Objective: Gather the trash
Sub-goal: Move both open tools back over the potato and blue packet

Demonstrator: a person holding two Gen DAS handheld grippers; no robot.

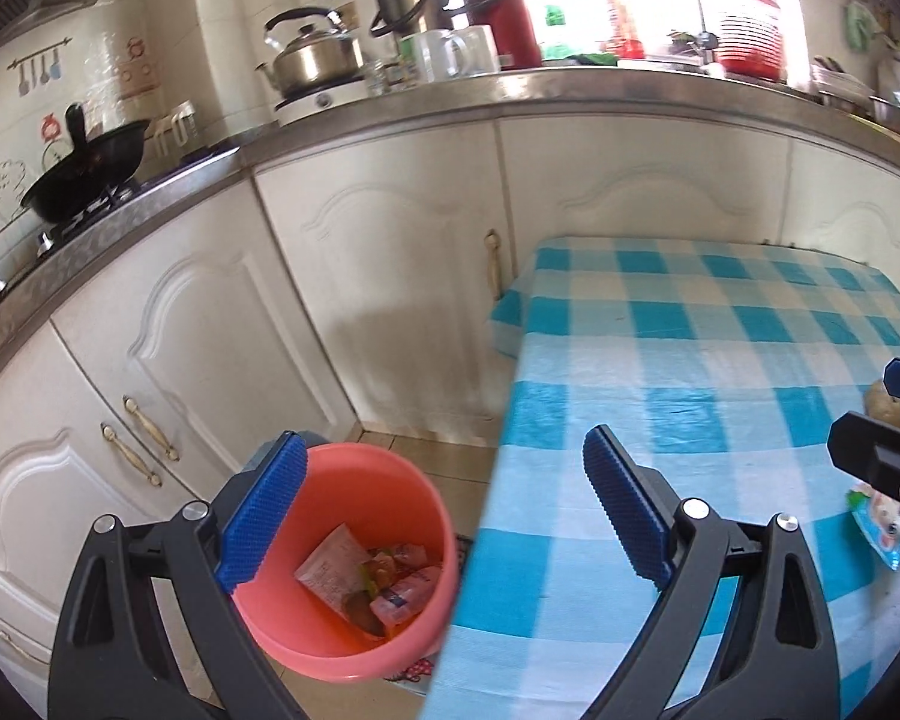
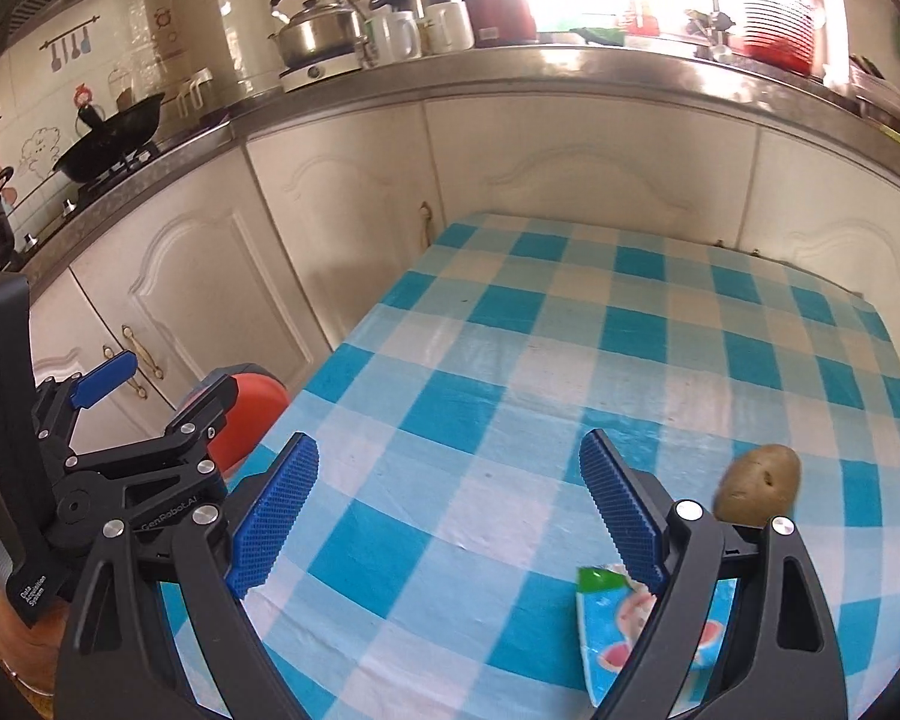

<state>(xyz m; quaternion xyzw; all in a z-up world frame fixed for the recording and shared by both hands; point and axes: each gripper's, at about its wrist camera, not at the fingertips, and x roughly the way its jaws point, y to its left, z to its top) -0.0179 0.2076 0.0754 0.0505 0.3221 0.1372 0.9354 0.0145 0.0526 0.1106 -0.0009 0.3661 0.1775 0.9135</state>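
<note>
My left gripper (image 1: 444, 510) is open and empty above a pink bucket (image 1: 390, 480) on the floor, which holds paper and several wrappers (image 1: 384, 582). My right gripper (image 2: 450, 510) is open and empty over the blue checked table (image 2: 510, 360). A blue cartoon wrapper (image 2: 612, 630) lies on the cloth just under its right finger (image 2: 621, 516). A brown potato (image 2: 759, 483) sits to the right of that finger. The left wrist view also shows the wrapper (image 1: 879, 525) and the potato (image 1: 885, 408) beside the right gripper (image 1: 894, 420). The right wrist view shows the left gripper (image 2: 150, 384) over the bucket (image 2: 252, 414).
White cabinets (image 1: 390, 276) and a steel counter (image 1: 570, 90) stand behind the table. A kettle (image 1: 312, 54), flasks, mugs and a wok (image 1: 90, 168) sit on the counter. The bucket stands in the narrow gap between the table's left edge and the cabinets.
</note>
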